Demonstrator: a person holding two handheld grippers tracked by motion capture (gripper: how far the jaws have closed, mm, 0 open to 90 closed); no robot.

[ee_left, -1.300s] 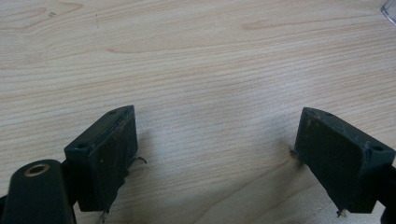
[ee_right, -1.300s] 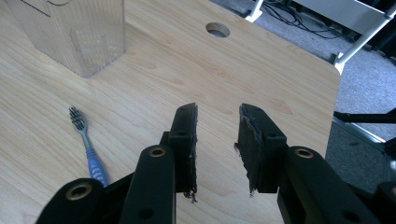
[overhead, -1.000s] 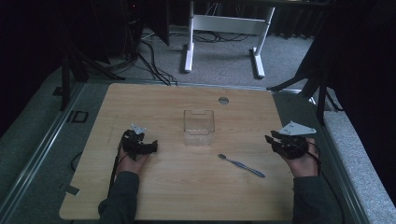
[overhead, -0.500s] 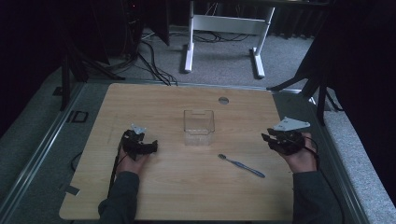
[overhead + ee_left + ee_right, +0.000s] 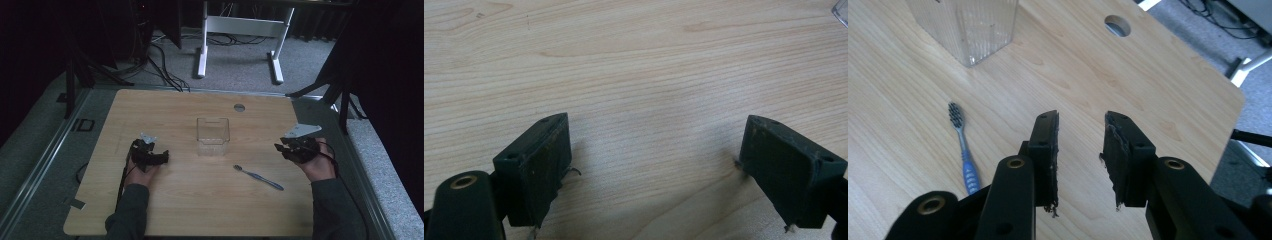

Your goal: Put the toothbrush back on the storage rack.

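Toothbrush [image 5: 258,177] lies flat on the wooden table [image 5: 200,210], lower right of centre in the high view, its bristled head toward the clear plastic container [image 5: 213,136] that stands mid-table. The right gripper view shows what the high view cannot: dark bristles and a blue-grey handle [image 5: 964,155] at the lower left of that frame, with the container's ribbed wall [image 5: 968,30] at the top. The right gripper [image 5: 291,148] hangs near the table's right edge with its jaws partly apart and nothing between them; they have just been opening a little. The left gripper [image 5: 654,165] sits low over bare wood, jaws wide apart and empty, left of the container in the high view [image 5: 157,157]. Open tabletop lies between both grippers and the toothbrush.
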